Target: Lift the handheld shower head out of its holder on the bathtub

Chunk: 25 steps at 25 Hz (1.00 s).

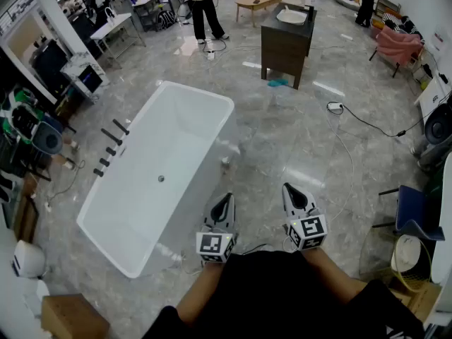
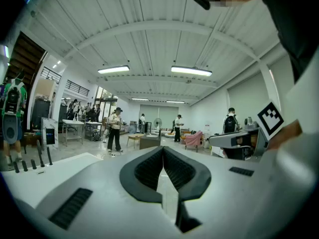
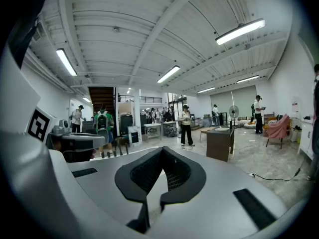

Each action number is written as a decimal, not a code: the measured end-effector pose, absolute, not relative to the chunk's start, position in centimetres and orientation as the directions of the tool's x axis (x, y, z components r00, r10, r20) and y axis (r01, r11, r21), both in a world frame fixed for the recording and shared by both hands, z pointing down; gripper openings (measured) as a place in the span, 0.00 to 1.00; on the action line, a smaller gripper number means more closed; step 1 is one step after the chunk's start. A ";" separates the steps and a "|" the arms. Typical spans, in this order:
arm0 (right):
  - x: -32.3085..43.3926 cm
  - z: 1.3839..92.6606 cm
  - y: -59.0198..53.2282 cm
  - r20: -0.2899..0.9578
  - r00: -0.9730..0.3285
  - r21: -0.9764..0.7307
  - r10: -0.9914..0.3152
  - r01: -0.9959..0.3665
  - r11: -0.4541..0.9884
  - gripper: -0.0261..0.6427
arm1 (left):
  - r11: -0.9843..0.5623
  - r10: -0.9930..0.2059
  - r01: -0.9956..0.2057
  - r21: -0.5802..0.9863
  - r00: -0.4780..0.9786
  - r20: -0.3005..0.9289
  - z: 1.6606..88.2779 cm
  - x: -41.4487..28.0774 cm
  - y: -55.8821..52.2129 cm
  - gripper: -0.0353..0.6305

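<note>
1. Head view: a glossy white rectangular tub stands on polished grey marble floor. Black rod-like fittings sit on the tub's left rim; the shower head is among them but can't be singled out. The left gripper and right gripper are off the tub's near right corner.
2. Left gripper view: the ribbed black pads are together and empty, with the tub at left.
3. Right gripper view: the jaws are together and empty. A dark cabinet stands beyond the tub under a white ribbed ceiling.

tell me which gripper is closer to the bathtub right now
Left. The left gripper sits just beside the right edge of the bathtub; the right gripper is farther right, over the floor.
</note>
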State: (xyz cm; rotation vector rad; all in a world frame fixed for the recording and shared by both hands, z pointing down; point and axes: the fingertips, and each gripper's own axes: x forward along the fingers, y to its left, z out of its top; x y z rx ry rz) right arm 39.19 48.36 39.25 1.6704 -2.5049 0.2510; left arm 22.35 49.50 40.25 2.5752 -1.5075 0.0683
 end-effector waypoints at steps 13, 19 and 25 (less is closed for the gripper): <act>40.3 39.2 48.0 0.180 -0.421 -0.099 -0.889 -0.907 0.409 0.04 | -0.453 -0.883 -0.884 0.115 0.463 0.082 39.7 22.4 49.0 0.06; 39.7 39.9 48.6 0.179 -0.454 -0.146 -0.873 -0.890 0.433 0.04 | -0.468 -0.876 -0.876 0.115 0.477 0.073 39.8 22.7 49.4 0.06; 39.7 40.9 49.3 0.197 -0.507 -0.179 -0.839 -0.860 0.478 0.04 | -0.475 -0.869 -0.871 0.126 0.487 0.092 40.5 23.1 50.0 0.06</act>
